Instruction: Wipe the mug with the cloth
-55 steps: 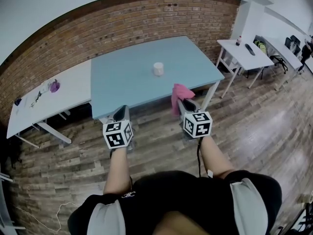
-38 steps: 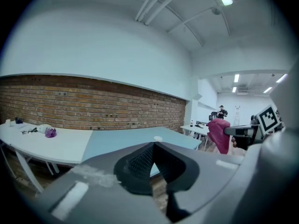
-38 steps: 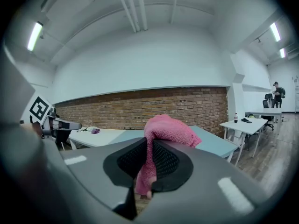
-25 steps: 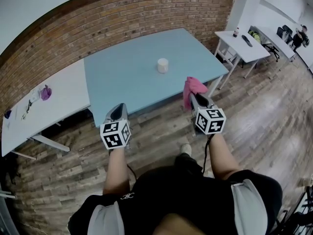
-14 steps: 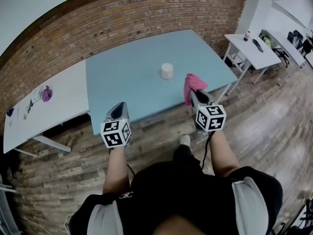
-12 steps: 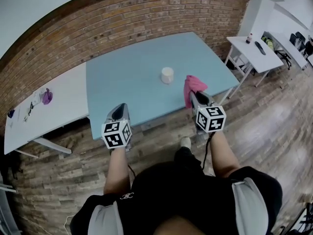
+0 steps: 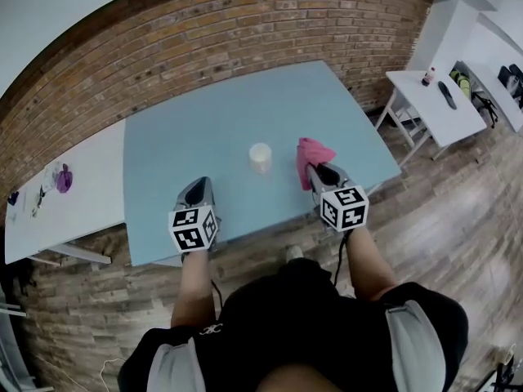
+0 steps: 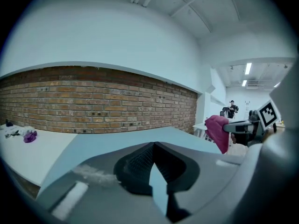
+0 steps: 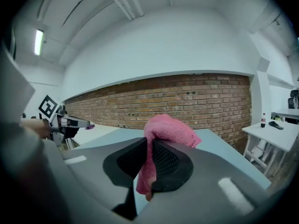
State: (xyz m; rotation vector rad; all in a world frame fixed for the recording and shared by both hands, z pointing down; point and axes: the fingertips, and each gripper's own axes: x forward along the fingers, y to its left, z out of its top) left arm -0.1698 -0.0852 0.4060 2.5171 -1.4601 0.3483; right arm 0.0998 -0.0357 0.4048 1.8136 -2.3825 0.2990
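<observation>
- mug point(image 7: 260, 157): upright on the blue table point(image 7: 188, 129), mouth up, long axis vertical. The inside looks pale; can't tell if anything is in it.
- mug position: ahead of both tools, in the gap between them. It's nearer the right gripper point(image 7: 314, 170), forward and left of its tips, and clear of them.
- right gripper: jaws clamped on the pink cloth point(image 9: 164, 129), with the pads pressing it from both sides.
- cloth: bunched in a lump above and just ahead of the tips, with a tail hanging down between the jaws. Long axis roughly vertical. In the head view the lump sits just right of the mug, and no contact shows.
- left gripper point(image 8: 153, 146): jaws fully together, nothing between them. It points across the table toward the brick wall point(image 8: 93, 111).
- both tools are over the table's near edge, side by side and well apart.
- white side table point(image 7: 433, 96): far right of the right gripper, with a small bottle point(image 7: 427, 77) standing on it.
</observation>
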